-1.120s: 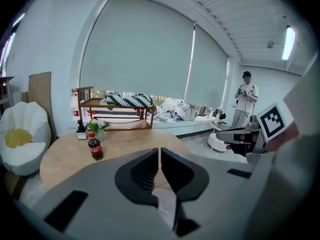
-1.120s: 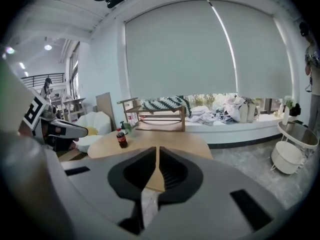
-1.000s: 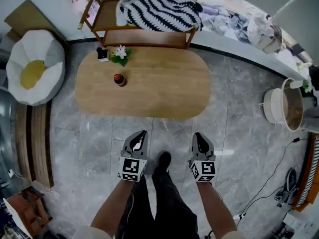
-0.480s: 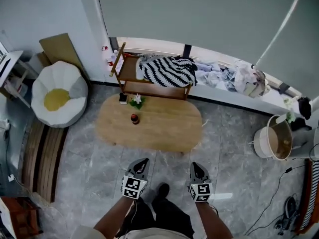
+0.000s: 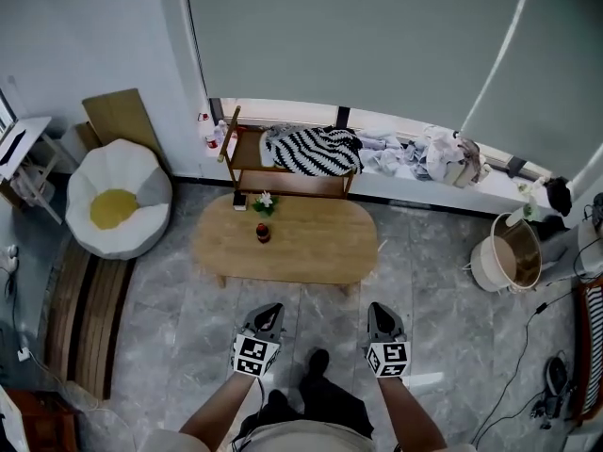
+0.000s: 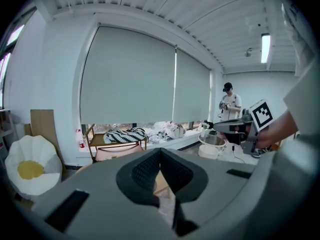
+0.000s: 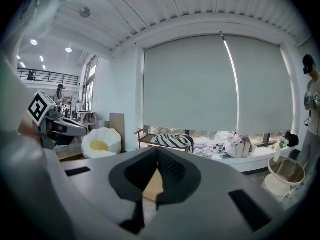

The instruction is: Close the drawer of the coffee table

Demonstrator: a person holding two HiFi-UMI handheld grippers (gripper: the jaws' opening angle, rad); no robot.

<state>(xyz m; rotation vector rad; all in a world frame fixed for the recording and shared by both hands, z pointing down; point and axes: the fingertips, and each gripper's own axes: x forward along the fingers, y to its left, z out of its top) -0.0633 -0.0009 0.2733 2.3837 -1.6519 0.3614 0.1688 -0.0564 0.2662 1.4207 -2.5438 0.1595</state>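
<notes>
Well ahead of the left claw (image 5: 269, 310) and right claw (image 5: 378, 309), both pinched shut, empty, the coffee table (image 5: 311, 248) is showing no open drawer: seemingly done.

We hold our left gripper (image 5: 268, 311) and right gripper (image 5: 378, 309) out ahead of us, side by side and well apart, both pointing forward and tipped only slightly down. Each pair of jaws is pressed together with nothing between them. Our bare left forearm (image 5: 222, 409) and right forearm (image 5: 407, 409) reach in from below, each gripper's marker cube facing up at us
</notes>
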